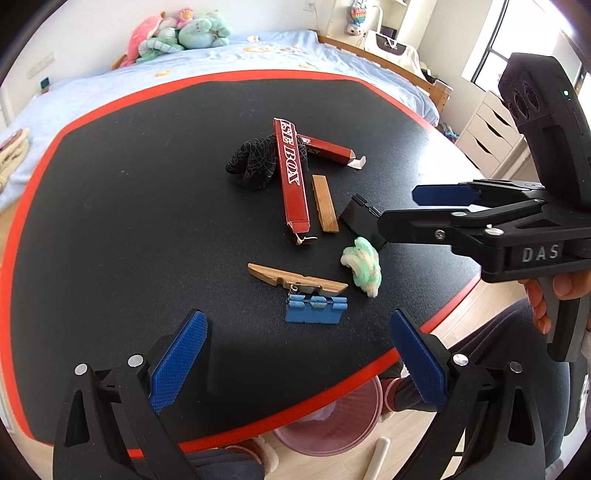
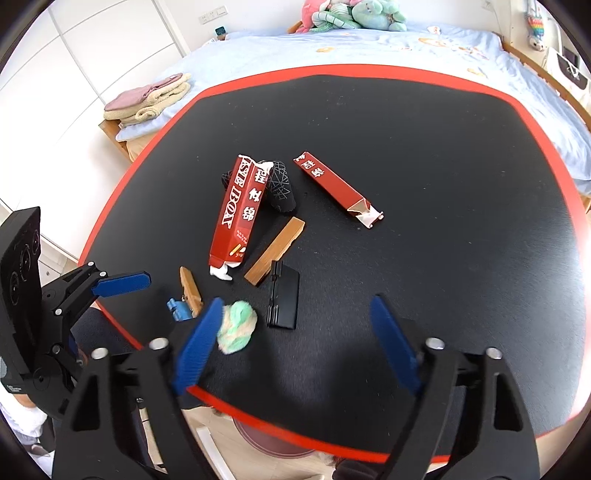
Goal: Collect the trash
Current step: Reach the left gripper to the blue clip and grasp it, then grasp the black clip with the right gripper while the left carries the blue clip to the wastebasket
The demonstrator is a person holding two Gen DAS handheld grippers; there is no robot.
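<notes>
Left gripper (image 1: 299, 354) and right gripper (image 2: 295, 339) both hang with jaws spread, holding nothing. Trash lies mid-table (image 1: 110, 221): two red boxes (image 1: 293, 173), wood strip (image 1: 325, 203), green-white fluff (image 1: 362, 266) near the right gripper. Pink bin (image 1: 332, 424) stands below the near edge.

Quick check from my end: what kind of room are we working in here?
Most likely a bedroom, perhaps a child's. A bed with a light blue cover stands right behind the black table, plush toys are piled at its head, and a white drawer unit stands by the window.
</notes>
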